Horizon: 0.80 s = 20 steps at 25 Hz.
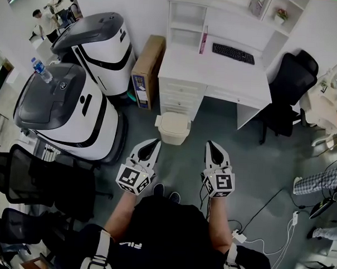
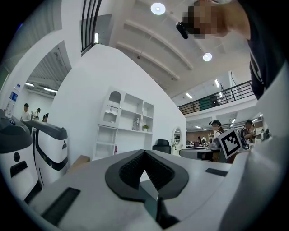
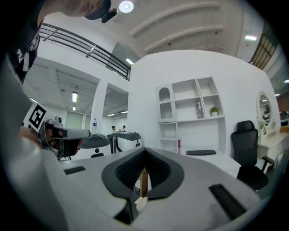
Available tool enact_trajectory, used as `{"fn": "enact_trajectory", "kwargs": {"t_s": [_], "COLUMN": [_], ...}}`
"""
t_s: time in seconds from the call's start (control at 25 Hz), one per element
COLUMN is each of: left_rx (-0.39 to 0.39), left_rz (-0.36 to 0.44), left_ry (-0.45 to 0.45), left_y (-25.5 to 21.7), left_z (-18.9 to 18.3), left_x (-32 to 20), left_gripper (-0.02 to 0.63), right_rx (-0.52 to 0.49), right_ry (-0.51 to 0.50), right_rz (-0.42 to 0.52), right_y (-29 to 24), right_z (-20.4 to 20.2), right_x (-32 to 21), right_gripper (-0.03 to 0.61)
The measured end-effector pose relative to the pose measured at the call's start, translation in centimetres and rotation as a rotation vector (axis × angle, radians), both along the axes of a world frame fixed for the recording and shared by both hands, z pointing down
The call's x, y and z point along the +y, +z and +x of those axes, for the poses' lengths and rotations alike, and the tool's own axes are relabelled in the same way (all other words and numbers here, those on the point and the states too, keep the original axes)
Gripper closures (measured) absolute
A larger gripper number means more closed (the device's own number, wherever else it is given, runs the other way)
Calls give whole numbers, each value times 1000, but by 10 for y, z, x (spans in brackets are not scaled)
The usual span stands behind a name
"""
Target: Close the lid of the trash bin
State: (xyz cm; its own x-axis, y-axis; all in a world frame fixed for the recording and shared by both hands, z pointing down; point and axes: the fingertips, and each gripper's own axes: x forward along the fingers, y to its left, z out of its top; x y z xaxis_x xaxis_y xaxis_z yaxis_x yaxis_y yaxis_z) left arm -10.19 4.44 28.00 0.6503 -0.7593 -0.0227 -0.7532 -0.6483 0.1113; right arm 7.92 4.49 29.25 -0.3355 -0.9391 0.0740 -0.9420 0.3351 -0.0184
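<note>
The small cream trash bin point(image 1: 173, 127) stands on the grey floor in front of the white desk, its lid lying flat on top. Both grippers hang level above the floor, short of the bin and touching nothing. My left gripper point(image 1: 155, 142) is to the bin's lower left, its jaws together with nothing between them; in the left gripper view point(image 2: 144, 154) they meet in front of the shelf wall. My right gripper point(image 1: 210, 144) is to the bin's lower right, also shut and empty point(image 3: 144, 152). A sliver of the cardboard box point(image 3: 143, 181) shows through its jaw notch.
A white desk point(image 1: 216, 72) with a keyboard point(image 1: 233, 52) and shelves stands behind the bin. A cardboard box point(image 1: 147, 69) leans at its left. Two large white machines point(image 1: 63, 110) fill the left. Black chairs point(image 1: 290, 81) and floor cables point(image 1: 264, 235) are at the right.
</note>
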Motion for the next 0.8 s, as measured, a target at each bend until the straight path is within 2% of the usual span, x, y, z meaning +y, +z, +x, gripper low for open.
{"fn": "enact_trajectory", "kwargs": {"t_s": [0.2,0.8], "left_rx": [-7,9], "left_rz": [-8,-16], "left_ry": [14,27], "left_y": [2,8], "left_z": [-5,-26], "left_x": [-7,-28], "left_gripper": [611,611], "right_rx": [24,9], "right_ry": [-24,15], "right_rz": [32,27], "right_y": [-4,-3], "right_z": [-13,-24], "right_x": [-4,-17], "right_gripper": [573,575]}}
